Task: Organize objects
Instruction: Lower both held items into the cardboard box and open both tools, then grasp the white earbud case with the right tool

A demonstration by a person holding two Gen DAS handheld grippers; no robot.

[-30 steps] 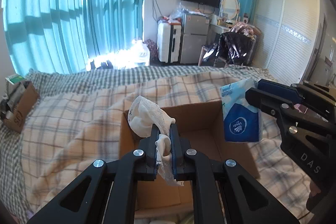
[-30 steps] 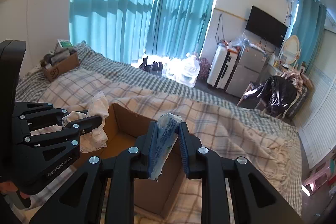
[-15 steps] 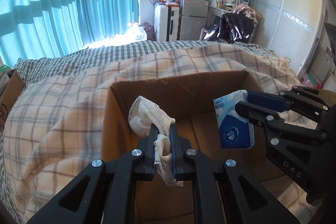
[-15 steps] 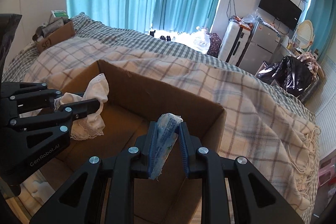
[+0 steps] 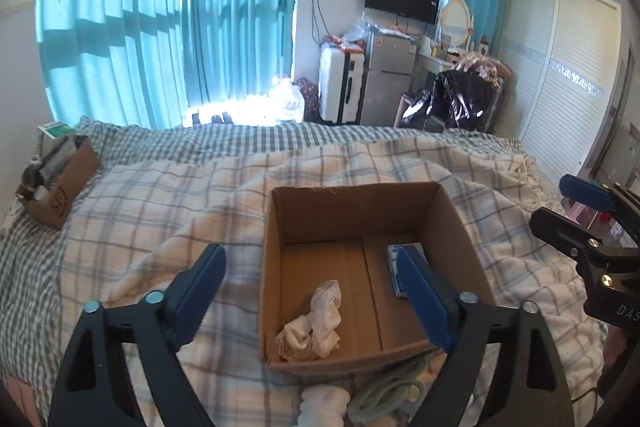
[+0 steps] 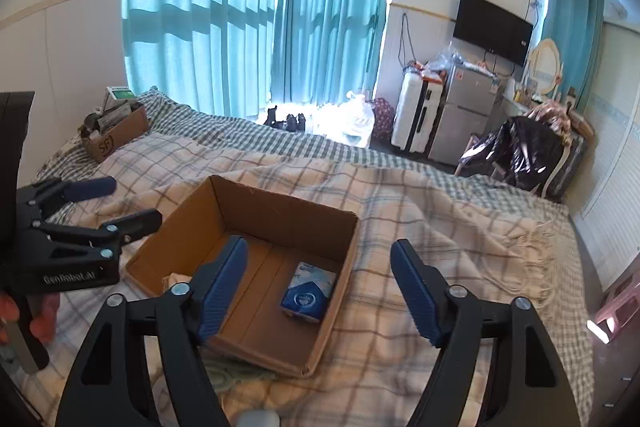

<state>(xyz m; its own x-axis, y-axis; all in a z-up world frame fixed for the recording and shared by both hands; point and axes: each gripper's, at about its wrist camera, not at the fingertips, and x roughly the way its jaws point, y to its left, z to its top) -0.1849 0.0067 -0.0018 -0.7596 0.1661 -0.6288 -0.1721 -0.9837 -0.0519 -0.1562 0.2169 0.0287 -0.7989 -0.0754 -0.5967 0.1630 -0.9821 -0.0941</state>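
Both the left tongs (image 5: 310, 267) and the right tongs (image 6: 320, 261) gape wide, holding nothing, above the cardboard box (image 5: 360, 201). Inside it lie one white cloth (image 5: 320, 323) and one tissue pack (image 6: 307, 293). Next, lift clear without snagging the rim, then seek what lies below the tongs.

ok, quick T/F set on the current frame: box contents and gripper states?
1. The white cloth lies inside the cardboard box. True.
2. The tissue pack is clamped in the right gripper. False: it lies on the box floor, and the fingers are spread wide with nothing between them.
3. The left gripper is open. True.
4. The cardboard box sits on the floor. False: it rests on the plaid blanket on the bed.
5. The cloth and the tissue pack touch each other. False: they lie apart, at opposite sides of the box.
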